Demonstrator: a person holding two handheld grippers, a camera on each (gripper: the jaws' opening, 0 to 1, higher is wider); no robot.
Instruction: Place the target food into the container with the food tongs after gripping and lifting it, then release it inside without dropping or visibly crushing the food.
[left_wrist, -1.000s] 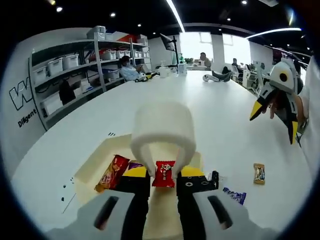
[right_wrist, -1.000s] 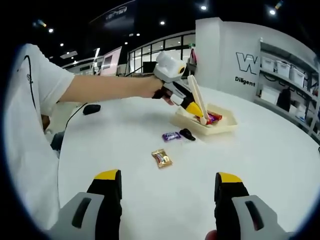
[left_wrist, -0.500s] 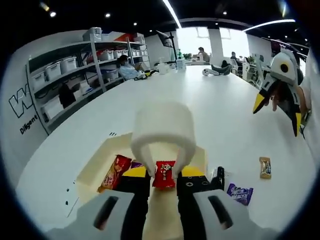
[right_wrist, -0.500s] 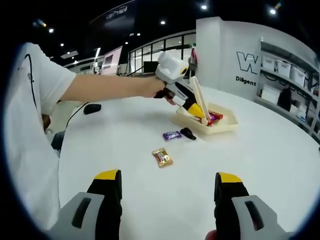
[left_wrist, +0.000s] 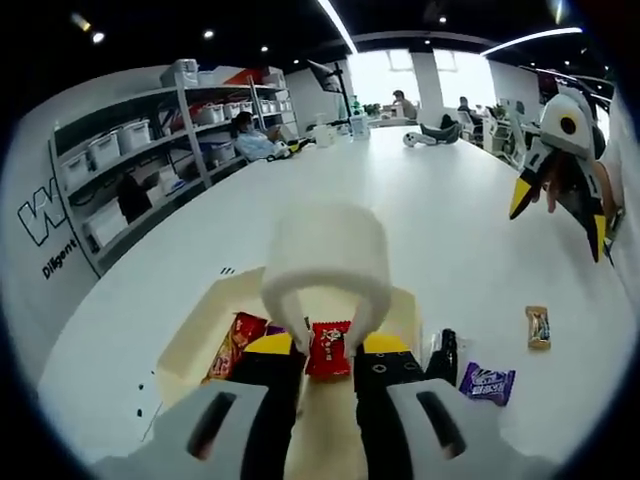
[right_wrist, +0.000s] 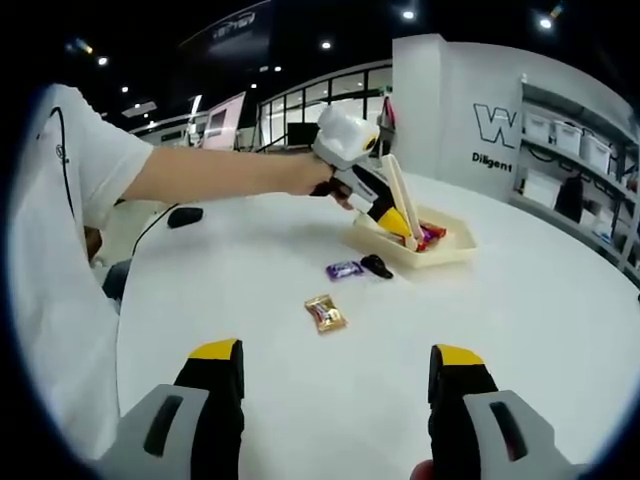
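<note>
White tabletop (left_wrist: 480, 200) stretches ahead in your left gripper view, where your left gripper (left_wrist: 328, 348) squeezes the cream food tongs (left_wrist: 326, 262), whose tips pinch the red candy (left_wrist: 328, 347) over the shallow cream container (left_wrist: 200, 335) beside an orange-red snack packet (left_wrist: 233, 343); squeeze harder and you could crush the wrapper, ease off unevenly and it might fall crooked or clip the rim. From your right gripper view, your right gripper (right_wrist: 338, 360) idles with jaws spread wide and empty, well apart from the container (right_wrist: 450, 250), so a stray sweep could knock the gold candy (right_wrist: 323, 314), purple candy (right_wrist: 344, 270) or black piece (right_wrist: 377, 267).
</note>
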